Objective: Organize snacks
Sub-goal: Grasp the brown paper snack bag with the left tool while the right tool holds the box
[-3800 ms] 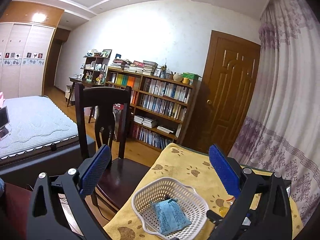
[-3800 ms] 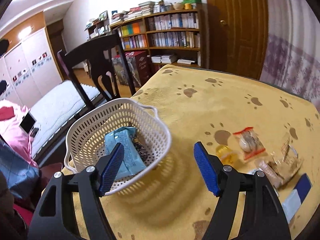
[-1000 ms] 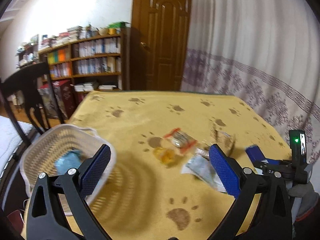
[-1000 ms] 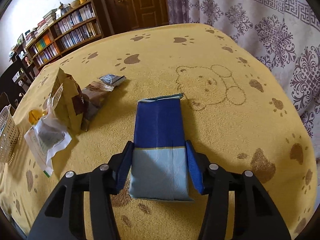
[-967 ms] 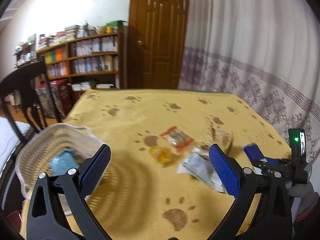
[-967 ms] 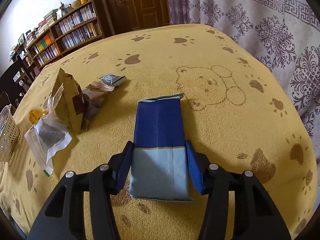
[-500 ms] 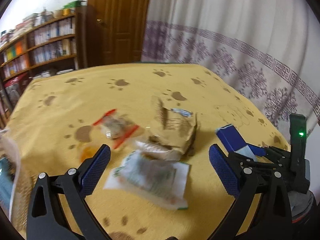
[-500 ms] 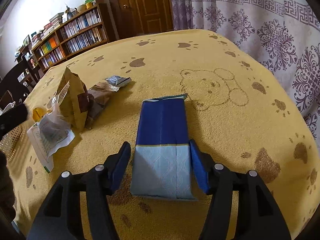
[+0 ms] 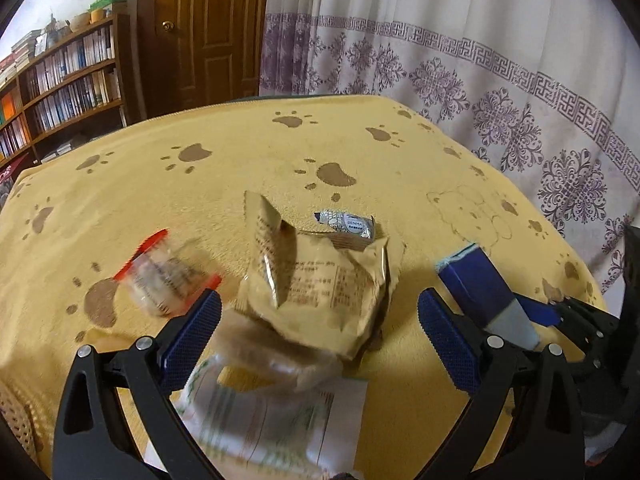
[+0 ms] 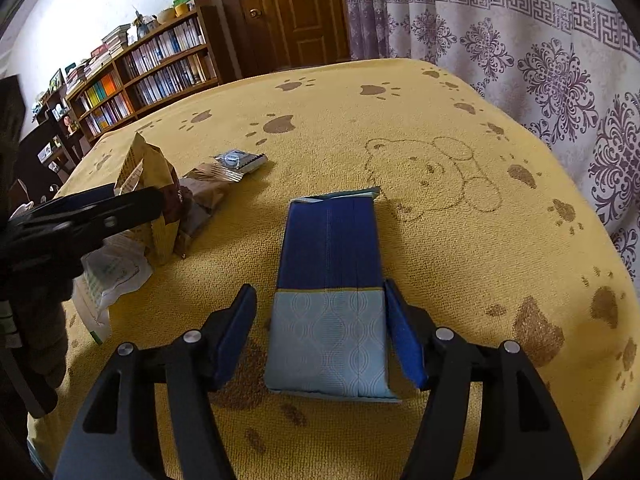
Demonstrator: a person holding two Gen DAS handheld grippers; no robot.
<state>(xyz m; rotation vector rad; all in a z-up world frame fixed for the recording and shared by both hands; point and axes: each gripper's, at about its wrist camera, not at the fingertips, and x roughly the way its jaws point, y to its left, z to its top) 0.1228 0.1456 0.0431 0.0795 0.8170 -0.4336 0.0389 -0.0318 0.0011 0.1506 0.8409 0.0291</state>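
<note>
Motion blur smears the red-edged snack (image 9: 168, 276) and clear bag (image 9: 272, 412) beneath the wide-open, empty left gripper (image 9: 316, 340), while the right gripper (image 10: 320, 332), slightly parted, straddles the blue pack (image 10: 330, 272), lying lengthwise away on the yellow cloth (image 10: 440, 240).

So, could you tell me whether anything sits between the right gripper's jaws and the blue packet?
Nothing visible does. The right gripper has its jaws open on either side of the blue packet, which lies flat on the yellow paw-print cloth; the other snacks lie off to its left.

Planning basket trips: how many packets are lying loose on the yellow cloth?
6: red-edged packet far left, tan bag centre, brown wrapper beside it, silver packet behind, clear green-printed packet nearest, blue pack right. Others may be hidden.
</note>
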